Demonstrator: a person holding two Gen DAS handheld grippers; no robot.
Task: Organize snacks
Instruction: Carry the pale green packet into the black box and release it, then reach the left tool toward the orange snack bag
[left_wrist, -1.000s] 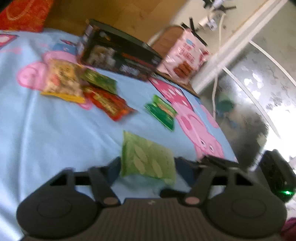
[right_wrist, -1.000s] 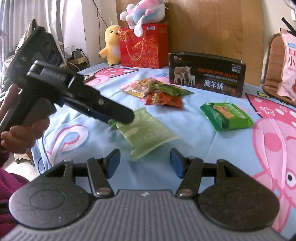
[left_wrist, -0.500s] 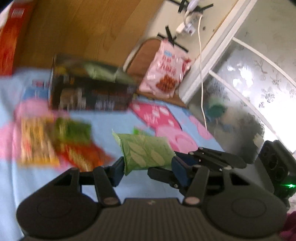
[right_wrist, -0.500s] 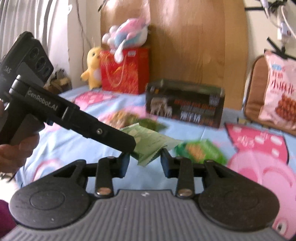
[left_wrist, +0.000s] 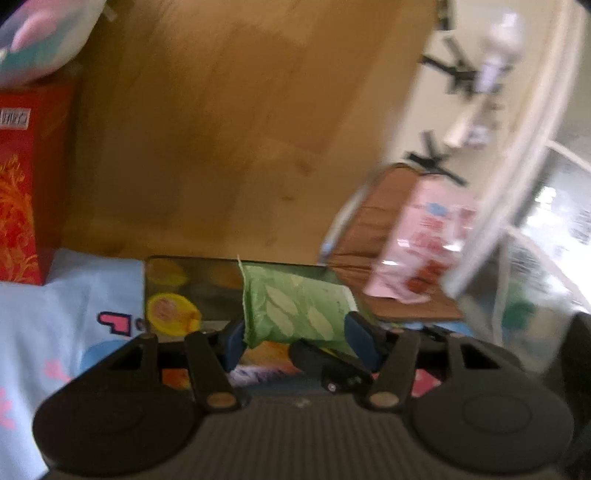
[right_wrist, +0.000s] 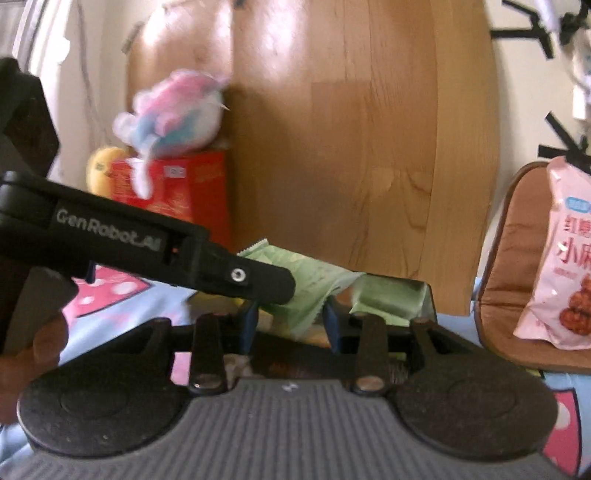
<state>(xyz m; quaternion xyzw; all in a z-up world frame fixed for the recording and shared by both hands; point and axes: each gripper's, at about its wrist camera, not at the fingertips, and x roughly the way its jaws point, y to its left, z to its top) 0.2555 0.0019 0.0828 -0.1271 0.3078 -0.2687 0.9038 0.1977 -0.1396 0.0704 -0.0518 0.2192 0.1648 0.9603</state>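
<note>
Both hand-held grippers are up over the bed, sharing one green snack packet.

Left hand-held gripper: jaws about half open and opening, the packet between its blue pads, which touch the packet's sides.

Right hand-held gripper: jaws narrower, also opening, with the packet's lower corner hanging between them; whether the pads press on it cannot be told.

The packet hangs in the air just in front of the open dark box. A pink snack bag leans on a chair to the right.
</note>
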